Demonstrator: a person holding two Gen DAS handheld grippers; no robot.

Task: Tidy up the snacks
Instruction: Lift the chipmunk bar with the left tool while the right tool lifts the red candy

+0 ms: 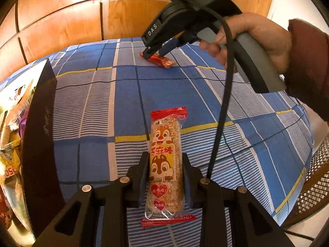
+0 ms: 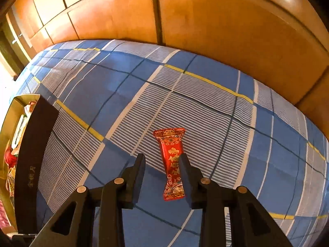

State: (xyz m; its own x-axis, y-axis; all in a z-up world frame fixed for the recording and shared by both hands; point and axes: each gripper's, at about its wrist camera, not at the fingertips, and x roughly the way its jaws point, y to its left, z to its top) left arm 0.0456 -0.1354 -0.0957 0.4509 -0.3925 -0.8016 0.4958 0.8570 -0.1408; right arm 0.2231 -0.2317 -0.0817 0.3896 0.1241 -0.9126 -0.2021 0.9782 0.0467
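Observation:
A clear-wrapped sesame stick [image 1: 165, 164] with red ends and a cartoon chipmunk label sits between the fingers of my left gripper [image 1: 165, 155], which is shut on its sides over the blue checked cloth [image 1: 92, 107]. A small red and gold candy [image 2: 171, 160] lies flat on the cloth. My right gripper [image 2: 162, 156] straddles it, open: the candy lies close beside the right finger [image 2: 185, 164], and a gap shows on its left. In the left wrist view a hand holds the right gripper [image 1: 154, 54], tips down on the red candy [image 1: 164, 61].
A dark box [image 1: 41, 133] with a gold inside stands at the left edge of the cloth [image 2: 35, 154] and holds several snack packets [image 1: 12, 144]. Wooden cupboard doors [image 2: 205, 20] rise behind the cloth. A woven chair [image 1: 316, 181] stands at the right.

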